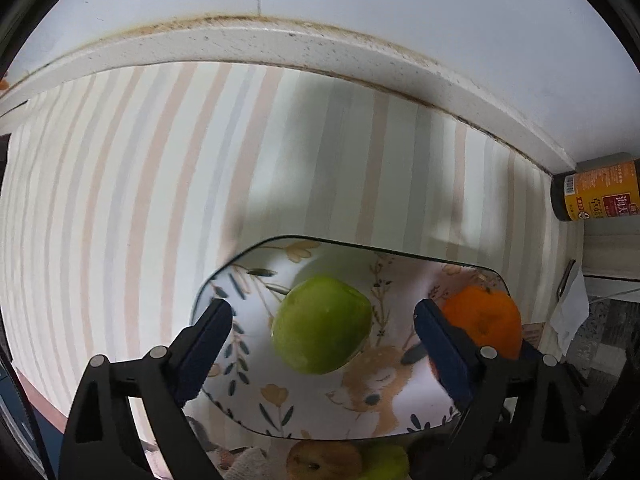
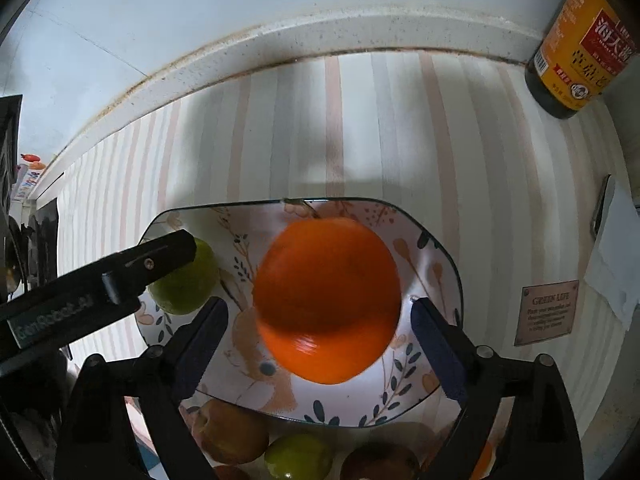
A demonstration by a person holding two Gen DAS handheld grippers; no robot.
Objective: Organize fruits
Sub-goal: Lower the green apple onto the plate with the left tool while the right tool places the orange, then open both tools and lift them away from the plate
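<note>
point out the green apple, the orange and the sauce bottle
green apple (image 1: 322,324), left wrist view, middle of its skin
orange (image 2: 327,302), right wrist view, middle of its skin
sauce bottle (image 2: 576,52), right wrist view, its label

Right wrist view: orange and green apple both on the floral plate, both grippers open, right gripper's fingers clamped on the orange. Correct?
Not quite. In the right wrist view the right gripper is open and its fingers stand apart from the orange, with gaps on both sides. The rest holds: orange and green apple are on the floral plate, and the left gripper is open.
</note>
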